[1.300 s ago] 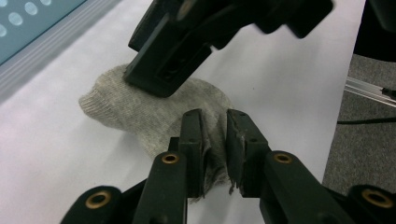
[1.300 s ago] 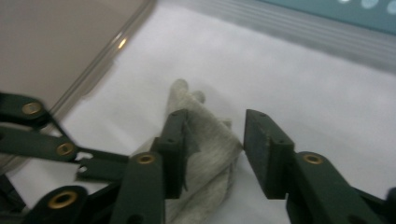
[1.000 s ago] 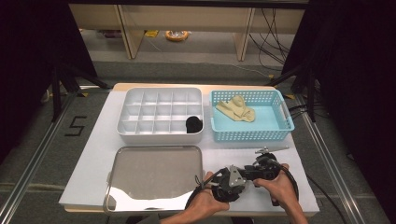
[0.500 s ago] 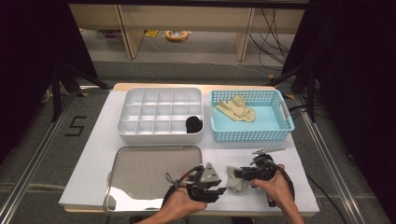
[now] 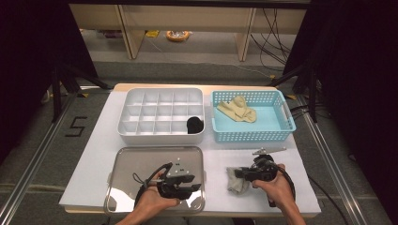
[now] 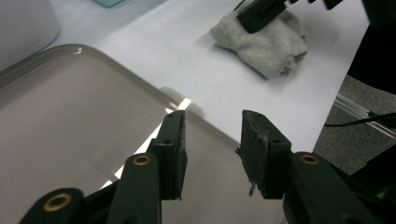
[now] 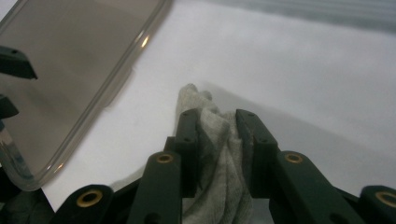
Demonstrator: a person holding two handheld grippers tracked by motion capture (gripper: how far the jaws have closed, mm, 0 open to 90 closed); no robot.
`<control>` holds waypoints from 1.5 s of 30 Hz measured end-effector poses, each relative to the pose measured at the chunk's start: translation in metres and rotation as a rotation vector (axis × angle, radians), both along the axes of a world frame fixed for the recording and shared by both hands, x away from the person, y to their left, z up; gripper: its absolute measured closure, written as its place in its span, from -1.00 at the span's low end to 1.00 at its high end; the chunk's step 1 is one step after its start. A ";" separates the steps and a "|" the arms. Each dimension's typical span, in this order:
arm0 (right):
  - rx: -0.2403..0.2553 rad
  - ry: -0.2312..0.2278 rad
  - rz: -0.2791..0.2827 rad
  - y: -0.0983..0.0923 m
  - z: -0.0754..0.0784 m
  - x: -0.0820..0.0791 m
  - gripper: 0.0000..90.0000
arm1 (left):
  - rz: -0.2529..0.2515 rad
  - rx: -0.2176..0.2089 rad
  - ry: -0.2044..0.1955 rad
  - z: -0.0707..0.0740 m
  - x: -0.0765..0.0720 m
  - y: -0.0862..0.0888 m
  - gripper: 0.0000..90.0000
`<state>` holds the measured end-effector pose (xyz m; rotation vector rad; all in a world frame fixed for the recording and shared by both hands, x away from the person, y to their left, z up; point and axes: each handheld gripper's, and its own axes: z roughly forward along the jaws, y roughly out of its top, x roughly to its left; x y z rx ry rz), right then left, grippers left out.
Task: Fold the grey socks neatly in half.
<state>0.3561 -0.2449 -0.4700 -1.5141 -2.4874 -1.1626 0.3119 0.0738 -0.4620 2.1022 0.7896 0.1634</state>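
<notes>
A crumpled grey sock [image 5: 233, 182] [image 6: 271, 44] lies on the white table right of the silver tray [image 5: 141, 159]. My right gripper [image 5: 239, 175] [image 7: 217, 123] points left at the sock. Its jaws have just been closing, and the sock [image 7: 219, 140] is bunched between the pads, which press on it. My left gripper [image 5: 196, 186] [image 6: 212, 121] hovers over the tray's front right corner [image 6: 187, 100], a short way left of the sock. Its jaws have just been opening and stand open with nothing between them.
A white compartment box [image 5: 159, 110] stands at the back left with a black sock [image 5: 195, 125] in its front right cell. A blue basket [image 5: 277, 117] at the back right holds beige socks [image 5: 237, 110]. The table's front edge lies just behind both hands.
My left gripper has drawn away leftward from beside the right gripper and now sits over the tray, its jaws wider. The right gripper has stayed at the sock with its jaws narrower.
</notes>
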 end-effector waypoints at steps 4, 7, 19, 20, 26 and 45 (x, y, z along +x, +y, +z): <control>-0.022 -0.057 0.011 0.000 0.013 -0.003 0.60 | 0.025 0.001 0.007 0.000 0.002 0.014 0.26; -0.012 -0.091 0.007 0.000 0.022 -0.005 0.60 | 0.040 -0.004 0.006 0.000 0.003 0.020 0.18; -0.036 -0.151 -0.013 0.005 0.039 -0.003 0.60 | 0.119 0.008 0.036 -0.003 0.004 0.047 -0.13; -0.045 -0.192 0.008 0.006 0.040 0.000 0.59 | 0.125 0.019 0.031 -0.002 0.004 0.051 -0.14; -0.021 -0.182 0.011 0.016 0.049 0.005 0.59 | 0.132 0.041 0.028 -0.005 0.003 0.058 -0.19; -0.063 -0.258 0.083 0.062 0.082 0.043 0.58 | 0.183 0.040 0.034 -0.008 0.000 0.075 -0.38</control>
